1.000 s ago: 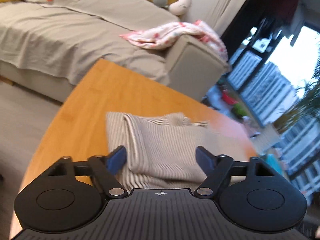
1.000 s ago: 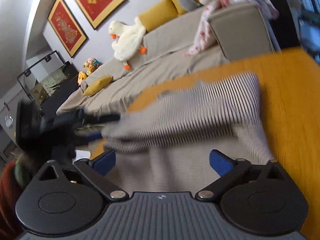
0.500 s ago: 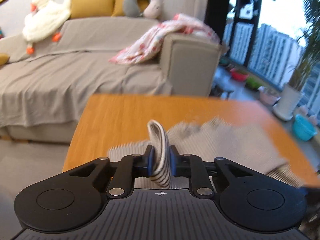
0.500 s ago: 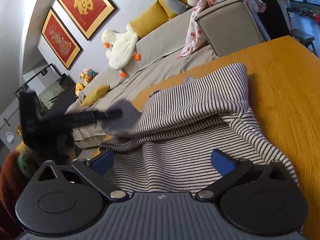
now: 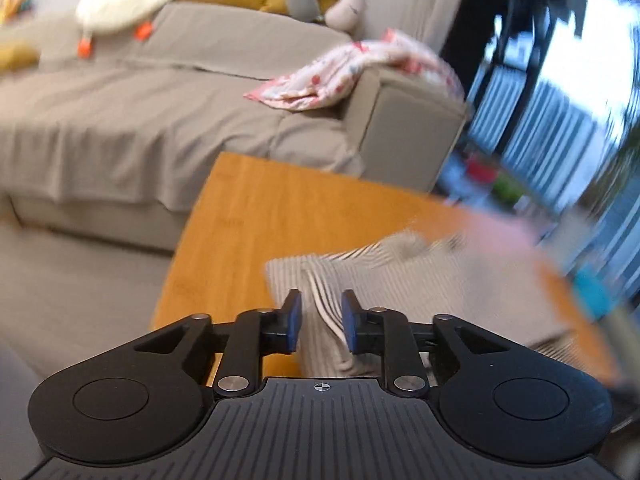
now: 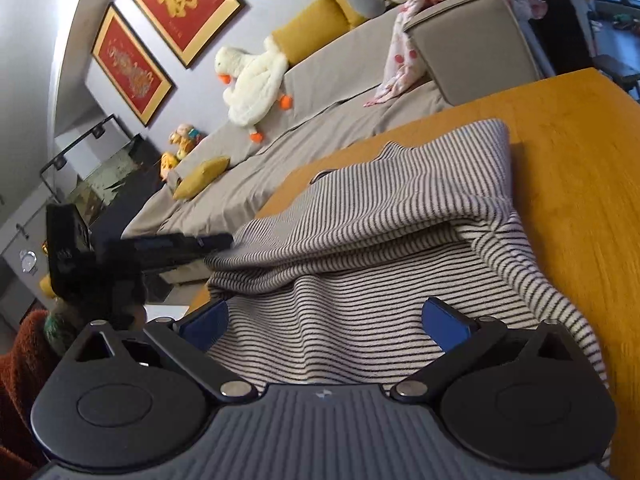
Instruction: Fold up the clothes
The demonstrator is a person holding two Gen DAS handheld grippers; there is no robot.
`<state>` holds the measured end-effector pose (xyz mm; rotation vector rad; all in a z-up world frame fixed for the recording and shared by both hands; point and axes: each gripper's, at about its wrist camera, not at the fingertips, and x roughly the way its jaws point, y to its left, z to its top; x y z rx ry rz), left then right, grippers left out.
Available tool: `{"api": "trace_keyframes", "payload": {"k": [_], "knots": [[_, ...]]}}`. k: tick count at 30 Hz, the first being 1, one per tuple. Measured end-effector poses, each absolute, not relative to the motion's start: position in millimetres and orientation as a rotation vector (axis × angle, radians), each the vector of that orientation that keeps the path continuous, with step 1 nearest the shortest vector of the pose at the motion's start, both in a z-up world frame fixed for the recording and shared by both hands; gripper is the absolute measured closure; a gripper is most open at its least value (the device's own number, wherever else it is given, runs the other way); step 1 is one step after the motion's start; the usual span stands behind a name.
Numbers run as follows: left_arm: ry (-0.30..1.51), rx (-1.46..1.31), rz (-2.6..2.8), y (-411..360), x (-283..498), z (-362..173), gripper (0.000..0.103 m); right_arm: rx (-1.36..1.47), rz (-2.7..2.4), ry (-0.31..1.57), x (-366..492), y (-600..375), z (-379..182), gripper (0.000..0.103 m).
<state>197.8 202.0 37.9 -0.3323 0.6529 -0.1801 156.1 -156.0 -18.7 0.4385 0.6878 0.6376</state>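
A black-and-white striped garment (image 6: 380,240) lies partly folded on the orange wooden table (image 6: 580,152). In the left wrist view the garment (image 5: 420,280) is blurred, with a raised fold between the jaws. My left gripper (image 5: 319,316) has its jaws a small gap apart and is not clamped on the fold. It also shows in the right wrist view (image 6: 216,242) at the garment's left edge. My right gripper (image 6: 326,320) is open wide just above the garment's near part, holding nothing.
A grey sofa (image 5: 160,112) stands behind the table with a pink blanket (image 5: 340,76) over its arm, a white plush duck (image 6: 252,80) and yellow cushions (image 6: 308,36). Windows (image 5: 560,92) are at the right. The table's left edge (image 5: 180,264) drops to grey floor.
My left gripper, clamped on a fold of the garment half a second ago, has opened a little and let it go. My right gripper stays open over the garment.
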Motion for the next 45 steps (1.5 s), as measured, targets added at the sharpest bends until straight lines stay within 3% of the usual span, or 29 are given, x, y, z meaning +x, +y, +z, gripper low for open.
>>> {"api": "trace_keyframes", "payload": {"k": [2, 4, 7, 9, 10, 11, 13, 19, 22, 24, 25, 26, 29, 32, 35, 37, 39, 45], "knots": [[0.638, -0.369, -0.203, 206, 194, 43, 0.041, 0.451, 0.64, 0.686, 156, -158, -19, 0.0], [0.647, -0.333, -0.2, 199, 196, 43, 0.032, 0.461, 0.64, 0.684, 156, -159, -19, 0.0], [0.696, -0.25, -0.181, 181, 206, 30, 0.032, 0.466, 0.64, 0.683, 156, -159, -19, 0.0], [0.729, -0.211, -0.179, 169, 215, 21, 0.035, 0.47, 0.641, 0.682, 157, -159, -18, 0.0], [0.735, -0.181, -0.168, 163, 217, 18, 0.044, 0.471, 0.641, 0.682, 157, -159, -19, 0.0], [0.725, -0.14, -0.149, 156, 217, 17, 0.067, 0.472, 0.641, 0.682, 157, -159, -19, 0.0], [0.653, -0.077, -0.151, 146, 210, 29, 0.089, 0.474, 0.642, 0.681, 157, -159, -19, 0.0], [0.469, 0.015, -0.189, 136, 194, 69, 0.089, 0.475, 0.641, 0.679, 156, -158, -20, 0.0], [0.57, 0.039, -0.155, 147, 204, 41, 0.083, 0.435, 0.631, 0.679, 157, -156, -14, 0.0], [0.613, 0.046, -0.135, 155, 204, 26, 0.073, 0.366, 0.614, 0.668, 158, -152, -6, 0.001], [0.628, 0.049, -0.125, 159, 203, 19, 0.063, 0.314, 0.601, 0.636, 159, -150, 3, 0.002], [0.644, 0.052, -0.115, 163, 202, 13, 0.051, 0.256, 0.587, 0.593, 160, -148, 14, 0.006], [0.614, -0.034, -0.083, 175, 196, 29, 0.05, 0.134, 0.556, 0.489, 174, -145, 48, 0.023], [0.534, -0.151, -0.14, 176, 187, 55, 0.045, 0.148, 0.563, 0.507, 207, -142, 60, 0.038], [0.565, -0.243, -0.251, 167, 195, 57, 0.031, 0.145, 0.519, 0.617, 243, -136, 37, 0.041], [0.663, -0.212, -0.251, 157, 208, 41, 0.031, 0.112, 0.457, 0.717, 259, -135, 9, 0.045], [0.731, -0.139, -0.21, 152, 215, 21, 0.038, 0.076, 0.478, 0.667, 253, -141, 1, 0.049], [0.739, -0.132, -0.222, 153, 216, 21, 0.033, 0.006, 0.481, 0.676, 246, -137, 6, 0.049]]}}
